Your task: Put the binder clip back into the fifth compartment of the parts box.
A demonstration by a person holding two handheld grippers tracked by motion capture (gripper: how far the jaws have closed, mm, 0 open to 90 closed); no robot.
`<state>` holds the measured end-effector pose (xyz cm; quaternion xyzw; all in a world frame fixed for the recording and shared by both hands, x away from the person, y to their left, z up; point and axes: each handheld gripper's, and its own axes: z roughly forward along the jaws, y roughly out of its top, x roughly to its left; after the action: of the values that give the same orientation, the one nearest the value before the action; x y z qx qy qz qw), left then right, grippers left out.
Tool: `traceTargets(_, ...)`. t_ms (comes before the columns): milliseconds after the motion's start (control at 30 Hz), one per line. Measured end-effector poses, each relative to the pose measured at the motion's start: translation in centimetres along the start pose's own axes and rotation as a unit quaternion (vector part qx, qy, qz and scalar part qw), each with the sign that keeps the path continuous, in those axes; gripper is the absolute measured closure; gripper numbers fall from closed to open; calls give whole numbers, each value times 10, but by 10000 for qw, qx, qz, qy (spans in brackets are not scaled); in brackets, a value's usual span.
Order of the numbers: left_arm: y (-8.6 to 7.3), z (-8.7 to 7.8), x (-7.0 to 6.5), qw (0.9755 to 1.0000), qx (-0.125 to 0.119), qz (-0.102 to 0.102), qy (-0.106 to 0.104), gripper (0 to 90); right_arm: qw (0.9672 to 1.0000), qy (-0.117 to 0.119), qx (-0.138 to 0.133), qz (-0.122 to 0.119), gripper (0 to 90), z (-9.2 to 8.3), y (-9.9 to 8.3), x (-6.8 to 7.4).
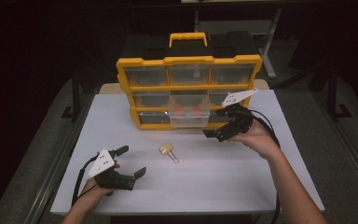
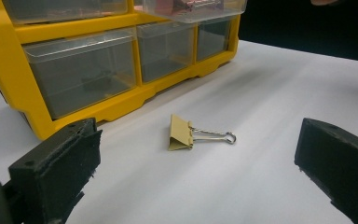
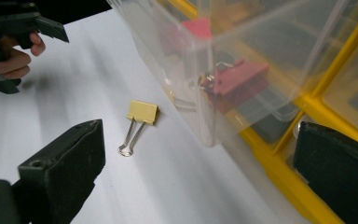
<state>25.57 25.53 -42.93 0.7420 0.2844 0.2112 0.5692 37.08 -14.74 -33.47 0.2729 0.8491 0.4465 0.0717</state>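
Organizer [image 1: 189, 91] is the big item: yellow frame, clear drawers, standing at the far edge of the surface [image 1: 242, 179]; bulky, rigid, not something to shift; its middle drawer [image 1: 189, 111] is pulled out toward the near edge with red clips [image 3: 235, 81] inside; thin clear plastic, looks light and slick. Binder clip [image 1: 168, 151], yellow, lies flat mid-surface, just in front of that drawer, wire handles [image 2: 213, 136] pointing away from the organizer; light, stiff steel, will skid if nudged; take it across the folded body, not the wires. Left gripper [image 1: 129, 162] near the front-left corner, fingers released, clip ahead between them but apart. Right gripper [image 1: 218, 125] by the drawer's right side, fingers spread, nothing held; the drawer overhang crowds any approach from the far side.
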Motion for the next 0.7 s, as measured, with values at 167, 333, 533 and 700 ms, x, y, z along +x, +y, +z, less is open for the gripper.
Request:
traceTargets(167,0,0,0,10000,-8,4,3,0,9999,-137,41,92,17,6,-13,4)
traceTargets(333,0,0,0,10000,-8,-7,-1,0,9996,-218,165,89,18,13,-21,11)
traceTargets(533,0,0,0,10000,-25,-29,15,0,9996,-210,130,145,19,19,-33,15)
traceTargets(700,0,0,0,10000,-11,-6,17,0,9996,-144,238,110,33,26,-40,19)
